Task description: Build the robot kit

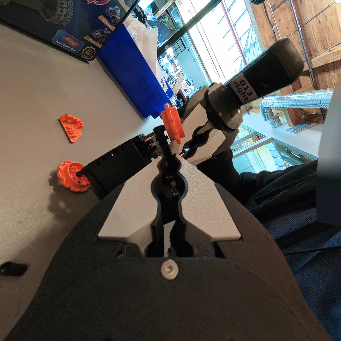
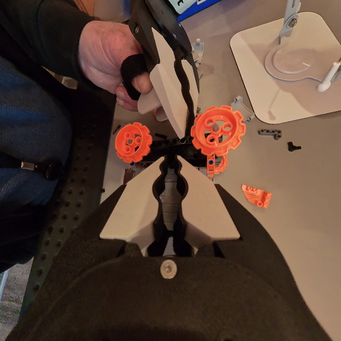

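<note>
Black brick-built frame [image 2: 173,145] with orange toothed wheels [image 2: 218,128], lifted over the grey table [image 2: 276,166] | left gripper [image 1: 168,158] clamped on frame | right gripper [image 2: 170,158] clamped on frame | loose orange panel [image 2: 256,196] nearby

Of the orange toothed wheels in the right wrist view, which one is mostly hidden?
The small one low at the right: only its rim arc shows behind the big right wheel. That wheel and the left wheel show full faces.

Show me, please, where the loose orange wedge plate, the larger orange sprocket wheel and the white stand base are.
orange wedge plate [image 2: 256,196]: right wrist view, flat middle.
larger orange sprocket wheel [image 2: 218,128]: right wrist view, dished face beside hub.
white stand base [image 2: 262,99]: right wrist view, bare front part.
</note>
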{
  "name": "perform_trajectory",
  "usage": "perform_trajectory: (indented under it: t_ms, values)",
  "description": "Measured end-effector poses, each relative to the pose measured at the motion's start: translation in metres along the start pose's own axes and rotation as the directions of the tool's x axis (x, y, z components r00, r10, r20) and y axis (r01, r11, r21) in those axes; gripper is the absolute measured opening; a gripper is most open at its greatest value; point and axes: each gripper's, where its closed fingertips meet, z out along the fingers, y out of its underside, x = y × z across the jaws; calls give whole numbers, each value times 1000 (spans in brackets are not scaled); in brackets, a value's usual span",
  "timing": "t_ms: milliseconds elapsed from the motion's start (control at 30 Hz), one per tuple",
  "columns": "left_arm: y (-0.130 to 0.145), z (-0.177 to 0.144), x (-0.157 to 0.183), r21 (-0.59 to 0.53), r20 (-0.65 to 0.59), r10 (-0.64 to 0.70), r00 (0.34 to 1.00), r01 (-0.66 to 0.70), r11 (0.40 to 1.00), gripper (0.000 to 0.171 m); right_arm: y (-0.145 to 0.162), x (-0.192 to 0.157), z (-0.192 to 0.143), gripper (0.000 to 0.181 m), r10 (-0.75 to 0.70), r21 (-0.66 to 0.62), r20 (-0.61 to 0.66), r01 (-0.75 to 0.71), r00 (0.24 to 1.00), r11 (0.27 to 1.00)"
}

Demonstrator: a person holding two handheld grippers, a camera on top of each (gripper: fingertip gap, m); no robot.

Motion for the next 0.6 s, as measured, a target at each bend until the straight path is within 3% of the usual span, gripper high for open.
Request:
perform_trajectory:
  t_ms: [400,600]
  values:
    - [1,1,-2,13,-27,-62,998,63,998,7,0,2,-1,4,22,40,-28,-21,999,999]
    - [4,-5,2,-45,-7,-87,996,87,995,21,0,2,-1,4,23,43,-37,-22,999,999]
